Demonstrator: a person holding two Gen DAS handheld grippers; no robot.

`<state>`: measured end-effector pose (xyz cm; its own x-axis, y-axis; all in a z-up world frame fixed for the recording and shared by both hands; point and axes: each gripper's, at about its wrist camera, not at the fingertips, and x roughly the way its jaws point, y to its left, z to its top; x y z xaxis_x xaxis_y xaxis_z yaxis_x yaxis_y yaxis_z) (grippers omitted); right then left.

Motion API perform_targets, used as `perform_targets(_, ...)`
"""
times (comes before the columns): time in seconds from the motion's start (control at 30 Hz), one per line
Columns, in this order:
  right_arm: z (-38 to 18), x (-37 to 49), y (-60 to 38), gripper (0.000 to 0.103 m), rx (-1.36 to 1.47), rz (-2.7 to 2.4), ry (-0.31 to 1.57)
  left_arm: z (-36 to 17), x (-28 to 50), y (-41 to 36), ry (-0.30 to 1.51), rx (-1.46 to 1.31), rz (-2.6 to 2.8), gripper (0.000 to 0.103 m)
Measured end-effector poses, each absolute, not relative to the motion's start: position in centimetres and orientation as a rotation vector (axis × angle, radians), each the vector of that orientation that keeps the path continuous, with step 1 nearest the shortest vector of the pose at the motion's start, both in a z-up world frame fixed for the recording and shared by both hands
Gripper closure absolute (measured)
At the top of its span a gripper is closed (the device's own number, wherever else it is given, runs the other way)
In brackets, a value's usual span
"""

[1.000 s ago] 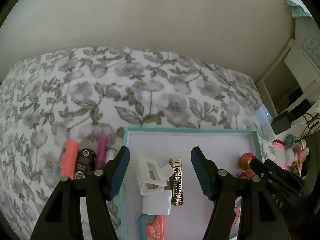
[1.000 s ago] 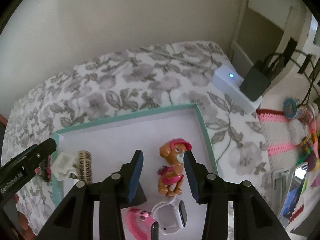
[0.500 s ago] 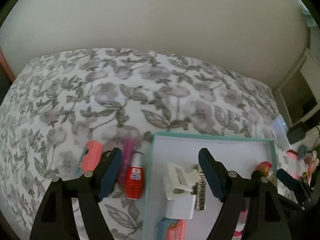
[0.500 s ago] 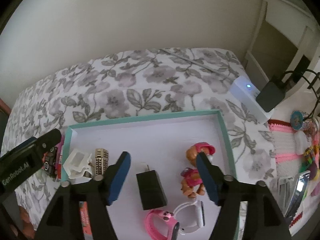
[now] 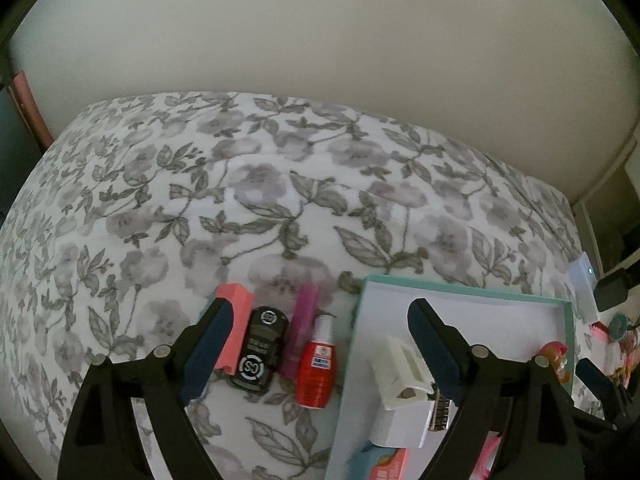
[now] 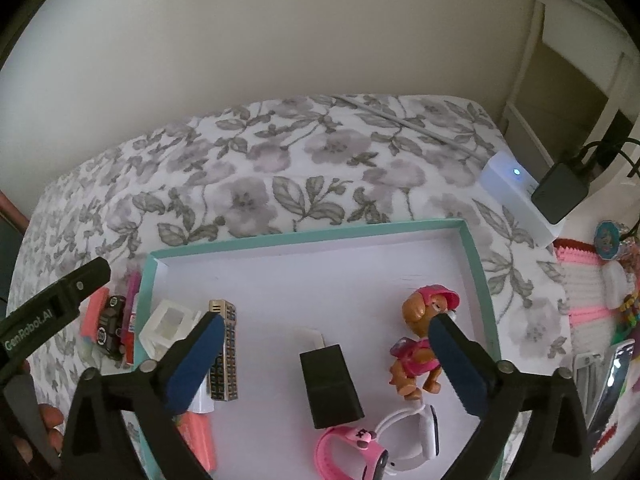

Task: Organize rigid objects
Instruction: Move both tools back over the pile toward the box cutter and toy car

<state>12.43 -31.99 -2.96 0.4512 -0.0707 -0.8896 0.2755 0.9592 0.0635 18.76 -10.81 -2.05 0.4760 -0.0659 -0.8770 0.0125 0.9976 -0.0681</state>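
Note:
A teal-rimmed white tray (image 6: 312, 236) lies on a floral bedspread. In it are a black charger block (image 6: 330, 384), a pup figure with a pink hat (image 6: 420, 340), a patterned gold box (image 6: 224, 356), a white hair clip (image 6: 168, 326), pink and white watches (image 6: 376, 444) and an orange pack (image 6: 196, 436). My right gripper (image 6: 326, 356) is open and empty above the charger. My left gripper (image 5: 318, 338) is open and empty over the tray's left rim (image 5: 350, 356). Left of the tray lie a red bottle (image 5: 316, 370), a pink tube (image 5: 302, 332), a black toy car (image 5: 260, 354) and a coral box (image 5: 234, 326).
A white device with a blue light (image 6: 516, 196) and a black adapter (image 6: 560, 192) sit at the bed's right edge. Pink crochet and trinkets (image 6: 600, 288) lie further right. A beige wall is behind, with bare bedspread (image 5: 240, 184) before it.
My right gripper has opened and risen, leaving the black charger lying in the tray. My left gripper has shifted left, from over the tray to over the items beside it.

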Motion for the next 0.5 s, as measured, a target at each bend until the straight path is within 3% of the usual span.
perform_targets(0.5, -2.2, 12.9, -29.5, 0.000, 0.199, -0.188, 1.029, -0.4, 19.0, -6.5, 0.978, -0.066, 0.013, 0.013)
